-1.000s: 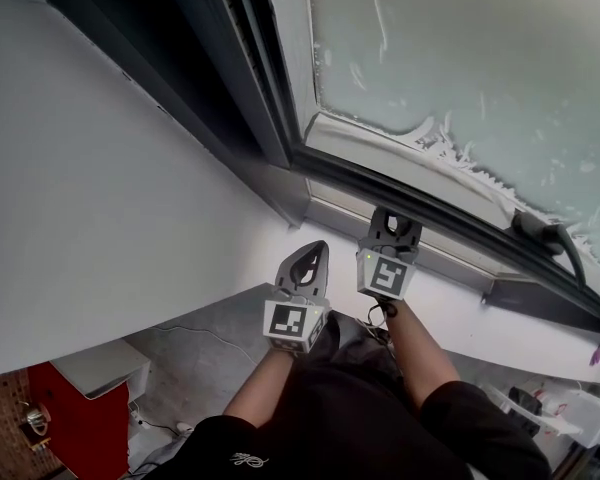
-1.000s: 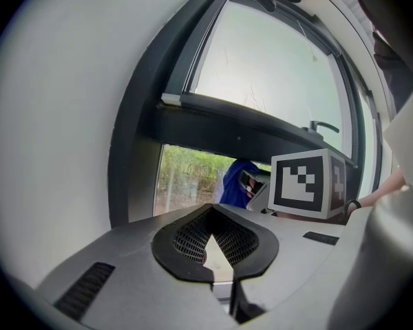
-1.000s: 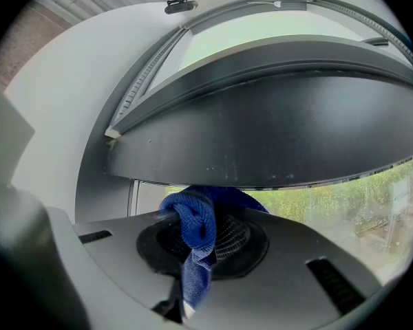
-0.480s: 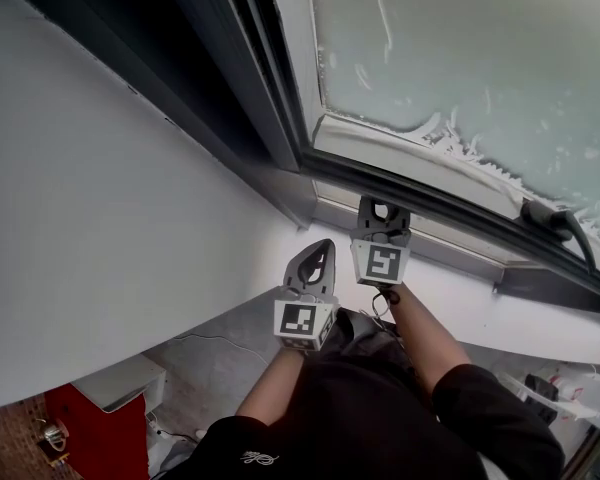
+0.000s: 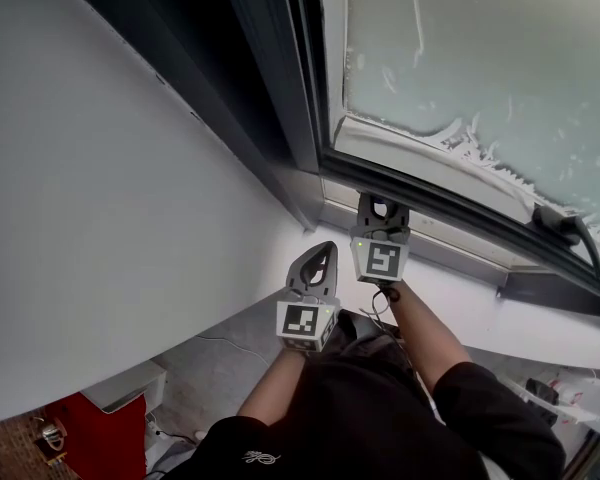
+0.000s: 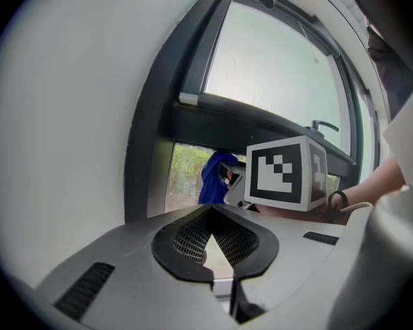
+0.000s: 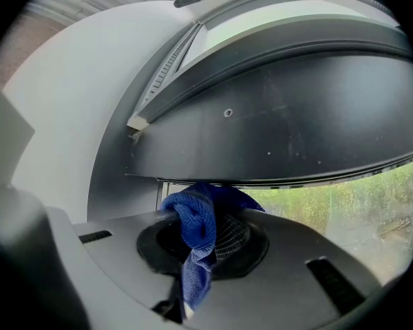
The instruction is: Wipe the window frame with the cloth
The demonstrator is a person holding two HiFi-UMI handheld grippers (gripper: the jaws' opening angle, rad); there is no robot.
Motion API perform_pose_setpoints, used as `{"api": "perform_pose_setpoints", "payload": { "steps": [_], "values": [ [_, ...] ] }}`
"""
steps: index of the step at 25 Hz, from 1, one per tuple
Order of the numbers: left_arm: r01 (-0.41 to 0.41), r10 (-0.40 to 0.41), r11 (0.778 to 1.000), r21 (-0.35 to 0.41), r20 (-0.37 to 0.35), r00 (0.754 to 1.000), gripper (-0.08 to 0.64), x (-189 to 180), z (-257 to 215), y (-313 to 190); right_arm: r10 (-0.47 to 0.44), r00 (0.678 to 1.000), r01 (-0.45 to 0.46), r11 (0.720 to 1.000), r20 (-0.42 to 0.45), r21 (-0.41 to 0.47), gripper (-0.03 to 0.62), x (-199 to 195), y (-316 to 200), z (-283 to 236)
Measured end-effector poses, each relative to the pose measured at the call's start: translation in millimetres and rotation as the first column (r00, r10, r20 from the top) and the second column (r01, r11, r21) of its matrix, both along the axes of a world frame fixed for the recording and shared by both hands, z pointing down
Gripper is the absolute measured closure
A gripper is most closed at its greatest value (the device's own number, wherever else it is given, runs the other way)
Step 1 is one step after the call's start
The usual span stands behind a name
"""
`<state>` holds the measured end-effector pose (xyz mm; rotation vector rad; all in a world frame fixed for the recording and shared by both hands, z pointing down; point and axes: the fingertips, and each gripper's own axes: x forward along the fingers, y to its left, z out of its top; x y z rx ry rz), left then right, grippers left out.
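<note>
The dark window frame (image 5: 298, 118) runs down to a lower rail (image 5: 450, 208) under frosted glass. My right gripper (image 5: 383, 205) is shut on a blue cloth (image 7: 196, 229), which bunches over its jaws just below the dark sash (image 7: 282, 129). From the left gripper view the same cloth (image 6: 213, 177) shows at the frame's lower corner, beside the right gripper's marker cube (image 6: 283, 173). My left gripper (image 5: 321, 252) hangs lower and to the left, shut with nothing in it, short of the frame.
A white wall (image 5: 100, 218) fills the left side and a white sill (image 5: 480, 303) runs under the window. A dark window handle (image 5: 570, 230) sticks out at the right. Far below are a red cabinet (image 5: 80, 433) and a grey floor.
My right gripper with the cloth has moved slightly up and left toward the frame's lower corner. The left gripper has barely moved. The head view has swung a little.
</note>
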<state>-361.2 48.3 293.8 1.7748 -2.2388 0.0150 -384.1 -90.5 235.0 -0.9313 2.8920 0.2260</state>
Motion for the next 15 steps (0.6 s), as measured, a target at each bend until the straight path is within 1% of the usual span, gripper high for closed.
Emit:
{"api": "perform_pose_setpoints", "payload": {
  "steps": [7,11,15],
  "values": [
    [0.013,-0.013,1.000,0.020,-0.020,1.000,0.555,-10,2,7,-0.011,1.000,0.011,1.000,-0.007,0.022,0.566,-12,5,2],
    [0.002,-0.003,1.000,-0.011,-0.024,1.000,0.554,-10,12,12,-0.028,0.999,0.029,0.999,-0.020,0.036,0.566,-21,9,4],
    [0.009,-0.008,1.000,0.021,-0.034,0.999,0.555,-13,8,10,-0.053,0.998,0.054,0.997,-0.033,0.046,0.566,-29,12,5]
  ]
}}
